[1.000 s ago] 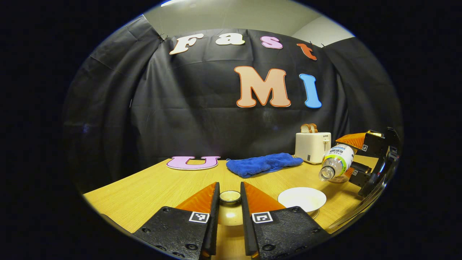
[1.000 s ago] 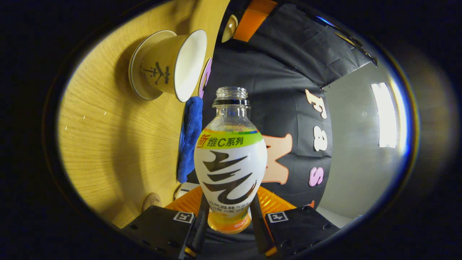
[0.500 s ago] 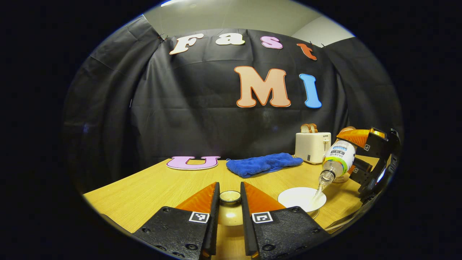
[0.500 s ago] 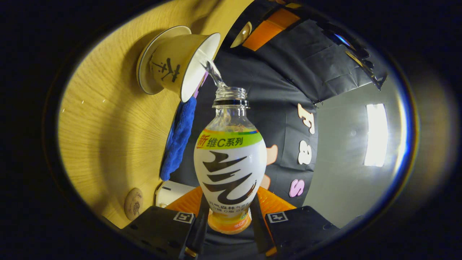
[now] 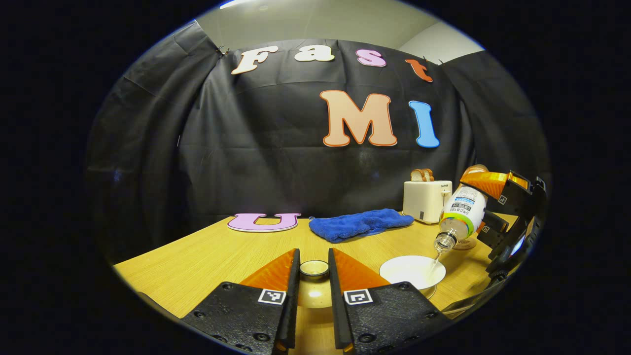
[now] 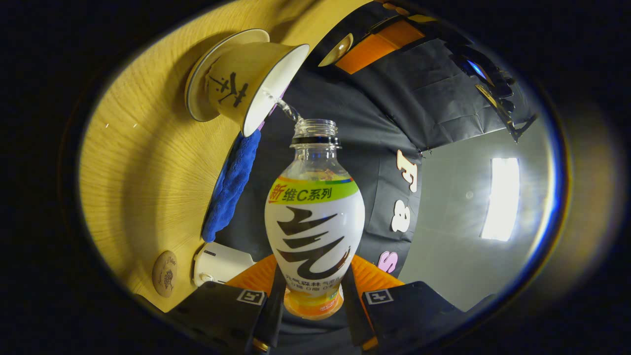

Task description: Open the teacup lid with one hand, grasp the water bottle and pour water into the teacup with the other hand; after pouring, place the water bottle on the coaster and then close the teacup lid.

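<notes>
Water runs from my tipped bottle (image 6: pixel 314 217) into the teacup (image 6: pixel 245 84), upper left of the right gripper view. My right tongs (image 6: pixel 312 301) clench the bottle's base. If I tilt further, I judge the stream could overshoot the rim onto the tabletop (image 5: pixel 217 251). My left tongs (image 5: pixel 314 276) grip the lid (image 5: pixel 314 268) by its knob, low centre; a slack grip could drop it. The coaster (image 6: pixel 164 273) waits lower left.

Tilted water bottle (image 6: pixel 314 217) in right gripper (image 6: pixel 311 301), stream into open teacup (image 6: pixel 246 88).
</notes>
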